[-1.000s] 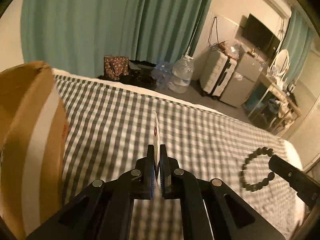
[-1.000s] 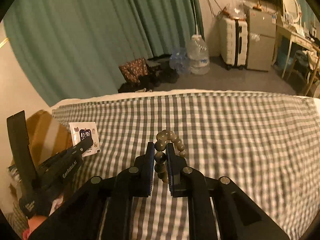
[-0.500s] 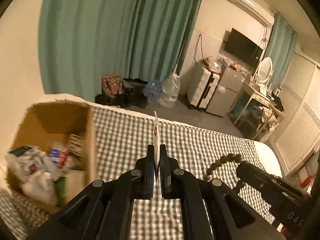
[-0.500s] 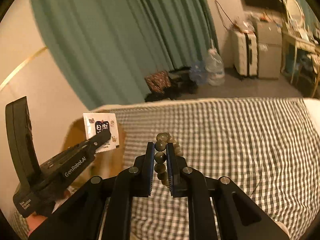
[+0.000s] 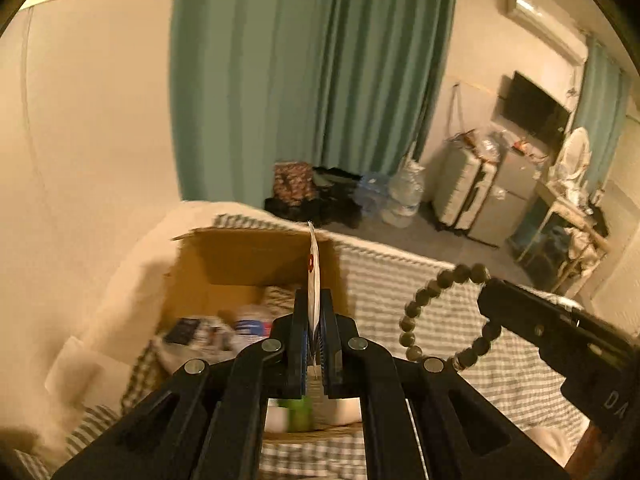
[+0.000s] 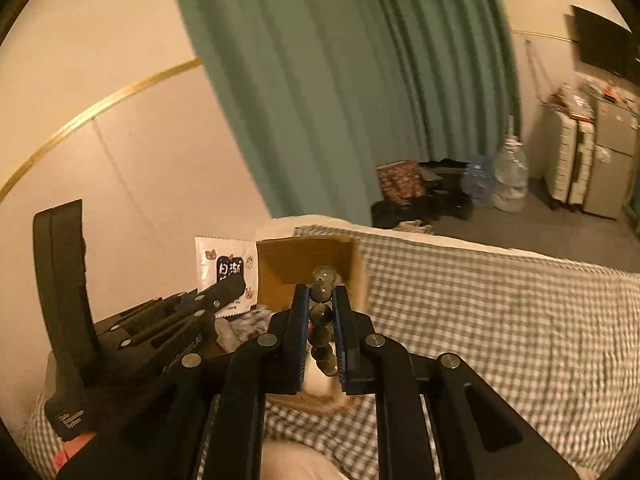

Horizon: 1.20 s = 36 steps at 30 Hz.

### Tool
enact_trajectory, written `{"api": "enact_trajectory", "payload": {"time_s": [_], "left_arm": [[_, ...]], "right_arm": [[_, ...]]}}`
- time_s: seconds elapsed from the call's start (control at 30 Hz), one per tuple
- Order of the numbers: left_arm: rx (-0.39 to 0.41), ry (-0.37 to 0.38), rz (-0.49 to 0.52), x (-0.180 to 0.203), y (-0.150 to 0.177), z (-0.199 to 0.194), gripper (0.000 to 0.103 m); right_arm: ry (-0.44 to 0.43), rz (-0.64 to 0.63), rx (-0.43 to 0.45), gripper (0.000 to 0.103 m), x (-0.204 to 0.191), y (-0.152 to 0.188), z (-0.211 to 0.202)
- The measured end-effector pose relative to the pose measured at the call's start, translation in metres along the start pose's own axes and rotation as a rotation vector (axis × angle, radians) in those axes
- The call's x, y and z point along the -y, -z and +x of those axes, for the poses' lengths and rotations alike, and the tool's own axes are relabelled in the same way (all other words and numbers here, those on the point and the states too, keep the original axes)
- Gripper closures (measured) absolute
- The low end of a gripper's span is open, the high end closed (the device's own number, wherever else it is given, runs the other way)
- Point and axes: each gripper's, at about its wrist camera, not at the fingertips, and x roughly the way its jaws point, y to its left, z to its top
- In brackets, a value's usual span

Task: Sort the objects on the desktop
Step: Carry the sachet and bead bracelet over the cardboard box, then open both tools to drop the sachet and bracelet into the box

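Observation:
My left gripper is shut on a thin white sachet, seen edge-on, held above an open cardboard box with several small items inside. In the right wrist view the sachet shows its printed face beside the left gripper. My right gripper is shut on a dark bead bracelet, held above the same box. The bracelet hangs from the right gripper in the left wrist view.
The box sits at the left end of a checked bedcover, near a cream wall. Teal curtains, bags, water bottles, suitcases and a desk stand on the floor beyond.
Both grippers rose from the bedcover and swung left with their loads. They now hang over the open box, which has come to the middle of both views.

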Motion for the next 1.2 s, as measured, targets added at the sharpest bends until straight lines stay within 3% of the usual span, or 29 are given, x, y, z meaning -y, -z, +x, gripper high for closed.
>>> {"api": "enact_trajectory", "payload": {"time_s": [0.27,0.43,0.47,0.5,0.53,0.57,0.6,0.73,0.77,0.8,0.87,0.93,1.07,1.2], "left_arm": [[-0.079,-0.034,-0.009,-0.032,0.014,0.052,0.098],[-0.128,-0.09,0.048,-0.034,0.021,0.071,0.094],[-0.127,-0.097,0.054,-0.033,0.021,0.07,0.085],[-0.127,-0.111,0.061,-0.031,0.021,0.069,0.062],[-0.12,-0.135,0.064,-0.029,0.02,0.066,0.044],[-0.108,-0.159,0.067,-0.028,0.019,0.063,0.019],[-0.074,-0.183,0.069,-0.026,0.018,0.054,0.011],[0.008,-0.181,0.087,-0.015,0.017,0.013,0.006],[0.03,-0.175,0.082,-0.011,0.019,0.001,0.0],[0.055,-0.157,0.076,-0.005,0.024,-0.013,0.0],[0.084,-0.11,0.067,0.004,0.032,-0.03,0.0],[0.087,-0.051,0.059,0.017,0.044,-0.037,0.0],[0.062,-0.006,0.037,0.043,0.08,-0.024,0.0],[0.043,-0.026,0.053,0.07,0.111,-0.011,0.0]], "right_arm": [[-0.018,-0.045,-0.127,0.092,-0.026,0.003,0.106],[-0.035,-0.011,-0.149,0.091,-0.011,0.006,0.13],[-0.032,0.002,-0.134,0.086,-0.005,0.004,0.125],[-0.012,0.016,-0.113,0.078,0.0,0.0,0.121],[0.015,0.023,-0.095,0.06,0.004,-0.004,0.117],[0.035,0.031,-0.071,0.047,0.007,-0.007,0.112],[0.049,0.045,-0.037,0.046,0.013,-0.012,0.104],[0.101,0.103,0.049,0.042,0.033,-0.02,0.057],[0.122,0.106,0.068,0.036,0.036,-0.019,0.045],[0.152,0.106,0.093,0.033,0.04,-0.016,0.029],[0.21,0.099,0.14,0.013,0.045,-0.005,-0.004],[0.246,0.09,0.179,0.001,0.051,0.011,-0.032],[0.336,0.07,0.194,0.0,0.067,0.065,-0.059],[0.471,0.022,0.116,0.0,0.085,0.107,-0.055]]}}
